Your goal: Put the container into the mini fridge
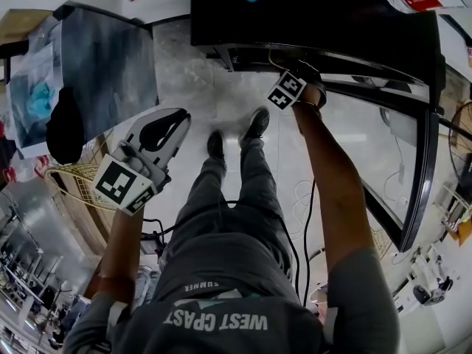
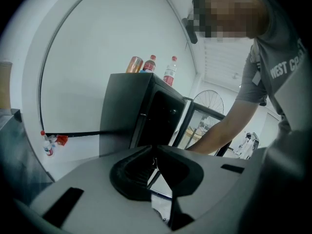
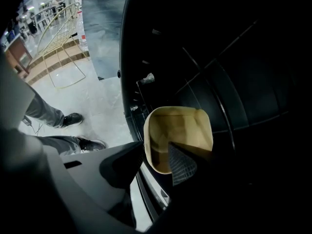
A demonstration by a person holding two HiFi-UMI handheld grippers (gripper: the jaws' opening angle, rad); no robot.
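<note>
Inside the mini fridge (image 3: 234,72), right hand-held gripper (image 3: 156,145) gapes, straddling the container (image 3: 181,126).

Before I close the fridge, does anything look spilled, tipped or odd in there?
Nothing stands out: the tan container sits open side up inside the mini fridge, empty and unspilled, with the right gripper open at its rim.

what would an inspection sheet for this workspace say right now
surface: pale tiled floor
job's things: tan container inside the open mini fridge
clutter: bottles and a can on the fridge top
grippers: right gripper open, jaws either side of the container's wall; left gripper shut, empty
cables: dark cable on the floor
surroundings: gold wire rack, bicycle wheel
</note>
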